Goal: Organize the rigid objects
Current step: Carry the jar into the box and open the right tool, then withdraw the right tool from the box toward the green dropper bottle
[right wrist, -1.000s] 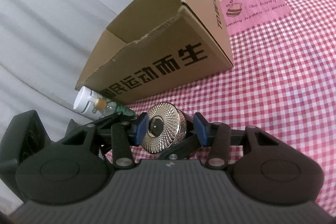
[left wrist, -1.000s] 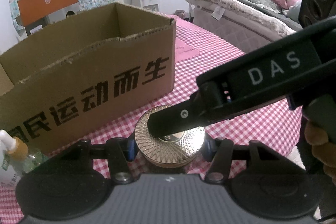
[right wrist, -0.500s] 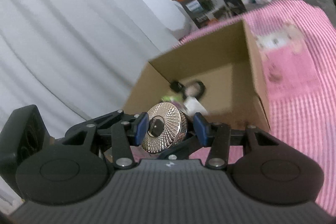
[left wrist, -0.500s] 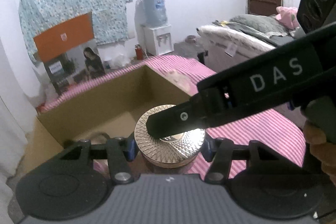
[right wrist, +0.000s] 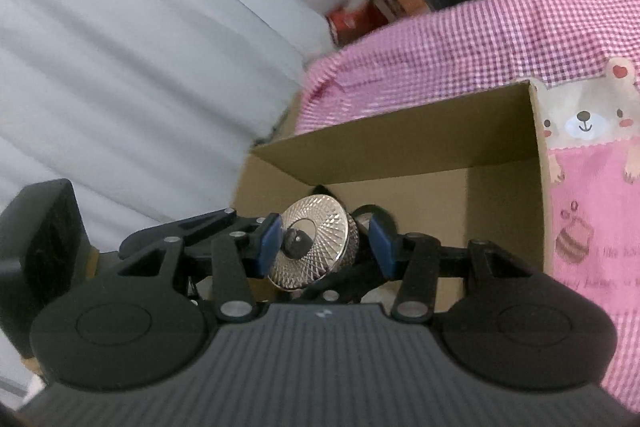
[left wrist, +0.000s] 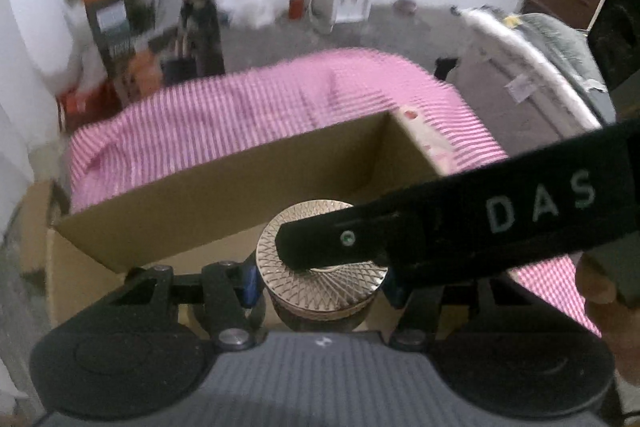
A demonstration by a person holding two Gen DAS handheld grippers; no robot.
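While both tongs clamp one jar (gold-lidded), dark items occupy the box.

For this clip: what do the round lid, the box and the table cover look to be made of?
Lid: likely metal or metal-plated, pale gold, shiny; its embossed diamond pattern catches bright glints. Box: plain brown cardboard, matte, with thin cut edges along the open top. Cover: woven fabric, pink-and-white check, matte; it drapes softly over the table edge. A pink bear-print patch lies on it.

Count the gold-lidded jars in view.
1: the gold-lidded jar, gripped by the left gripper and right gripper over the cardboard box; others may be hidden inside it.
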